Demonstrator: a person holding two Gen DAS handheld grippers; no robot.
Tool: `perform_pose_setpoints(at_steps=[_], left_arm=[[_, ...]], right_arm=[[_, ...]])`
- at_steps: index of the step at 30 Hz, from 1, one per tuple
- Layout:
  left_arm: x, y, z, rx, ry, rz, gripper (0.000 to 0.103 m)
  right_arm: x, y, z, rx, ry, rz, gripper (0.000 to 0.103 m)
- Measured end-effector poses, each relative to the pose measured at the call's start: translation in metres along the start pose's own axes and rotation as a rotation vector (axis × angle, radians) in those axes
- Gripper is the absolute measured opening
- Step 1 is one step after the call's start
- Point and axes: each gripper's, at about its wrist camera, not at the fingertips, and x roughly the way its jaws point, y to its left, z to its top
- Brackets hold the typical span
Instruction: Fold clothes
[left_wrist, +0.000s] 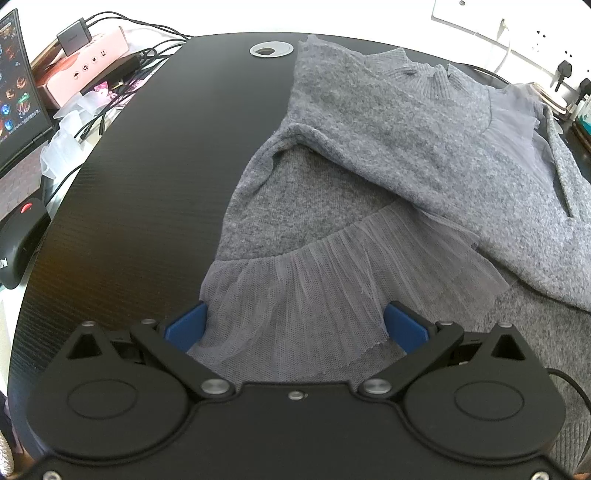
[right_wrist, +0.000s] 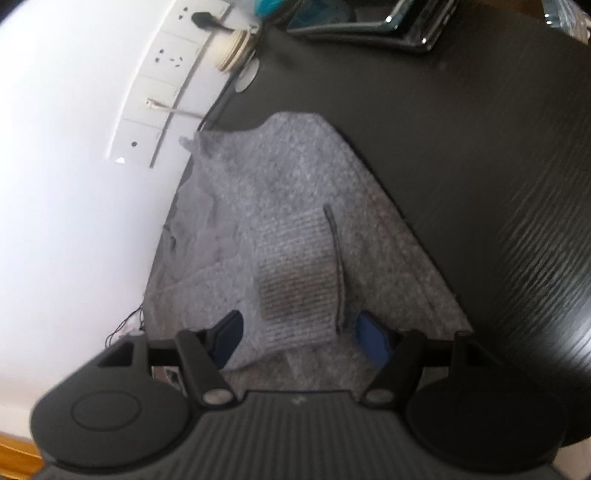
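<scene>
A grey knit sweater (left_wrist: 388, 122) lies rumpled on the black table (left_wrist: 147, 184), one sleeve folded across its body. The sleeve ends in a sheer pleated tulle cuff (left_wrist: 314, 280). My left gripper (left_wrist: 295, 325) is open, its blue pads (left_wrist: 184, 326) standing on either side of that cuff. The right wrist view is blurred and turned sideways. It shows the same sweater (right_wrist: 295, 192) with a ribbed knit band (right_wrist: 295, 280) reaching toward the camera. My right gripper (right_wrist: 301, 338) is open around the end of that band, jaws wide apart.
Off the table's left edge are a laptop (left_wrist: 14, 96), a pink box (left_wrist: 85, 70) with a charger and cables, and a black mouse (left_wrist: 18, 243). A round cable grommet (left_wrist: 271, 50) sits at the far edge. Wall sockets (right_wrist: 162, 74) lie beyond the sweater.
</scene>
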Motion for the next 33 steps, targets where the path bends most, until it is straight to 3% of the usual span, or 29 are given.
perform_pose_setpoints(at_steps=[4, 8, 12, 14, 16, 18, 20, 25, 30, 33], left_arm=[[0.001, 0.002, 0.001, 0.004, 0.003, -0.002, 0.103], [0.0, 0.003, 0.0, 0.01, 0.002, -0.006, 0.103], [0.0, 0.004, -0.001, 0.013, -0.003, -0.007, 0.103], [0.0, 0.004, -0.001, 0.014, -0.005, -0.007, 0.103], [0.0, 0.004, -0.002, 0.016, -0.008, -0.009, 0.103], [0.0, 0.005, -0.002, 0.019, -0.009, -0.011, 0.103], [0.001, 0.006, 0.0, 0.026, -0.002, -0.02, 0.103], [-0.015, 0.023, 0.005, -0.026, -0.044, -0.121, 0.101], [-0.055, 0.023, 0.014, 0.04, -0.214, -0.334, 0.101], [-0.07, 0.006, 0.023, 0.156, -0.32, -0.389, 0.103]], right_arm=[[0.003, 0.003, 0.0, 0.038, -0.006, 0.029, 0.066], [-0.005, 0.014, 0.003, 0.027, -0.082, 0.107, 0.06], [0.005, 0.015, 0.003, 0.025, -0.056, 0.082, 0.057], [0.01, 0.014, 0.002, 0.019, -0.058, 0.054, 0.045], [0.014, 0.014, 0.003, 0.015, -0.061, 0.018, 0.016], [0.012, 0.017, 0.008, 0.017, -0.069, -0.002, 0.008], [0.007, 0.029, 0.014, -0.007, -0.092, 0.009, 0.007], [-0.011, 0.113, 0.028, -0.195, -0.13, 0.137, 0.007], [-0.006, 0.242, 0.018, -0.415, -0.072, 0.306, 0.006], [0.0, 0.318, -0.007, -0.561, -0.025, 0.405, 0.006]])
